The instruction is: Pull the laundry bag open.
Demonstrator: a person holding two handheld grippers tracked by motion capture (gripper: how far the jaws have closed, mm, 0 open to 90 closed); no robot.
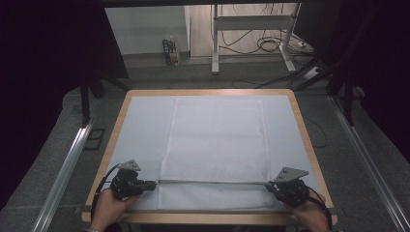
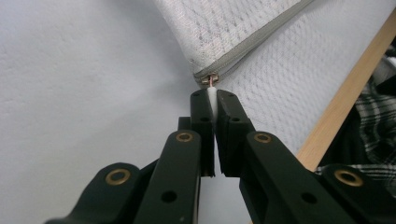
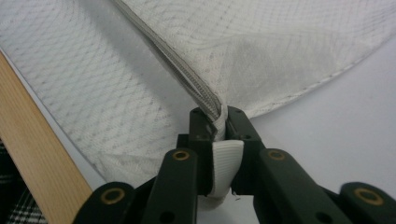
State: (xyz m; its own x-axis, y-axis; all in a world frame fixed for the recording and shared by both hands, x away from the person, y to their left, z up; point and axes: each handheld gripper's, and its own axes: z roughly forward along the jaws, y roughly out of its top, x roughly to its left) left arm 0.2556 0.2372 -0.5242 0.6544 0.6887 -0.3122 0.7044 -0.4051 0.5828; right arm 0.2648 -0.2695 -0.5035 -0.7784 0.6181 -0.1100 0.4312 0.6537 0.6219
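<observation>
A white mesh zip-up bag (image 1: pixel 217 140) lies flat on the sheet-covered table (image 1: pixel 208 92). Its grey zipper (image 1: pixel 212 182) runs across the near end. My left gripper (image 1: pixel 153 184) lies at the zipper's left end. In the left gripper view it (image 2: pixel 213 95) is shut on the thin white pull tab, just below the metal slider (image 2: pixel 208 80). My right gripper (image 1: pixel 269 185) rests at the zipper's right end. In the right gripper view it (image 3: pixel 218 114) is shut on the bag's corner, with a ribbed white fabric tab (image 3: pixel 225 163) pinched between the jaws where the zipper (image 3: pixel 187 77) ends.
A white sheet (image 1: pixel 140 125) covers the tabletop, and the wooden edge (image 3: pixel 37 163) shows close to both grippers. Beyond the table stand a desk frame (image 1: pixel 251 34) with cables and a small carton (image 1: pixel 170 52) on the floor. Metal rails (image 1: pixel 63 169) run along both sides.
</observation>
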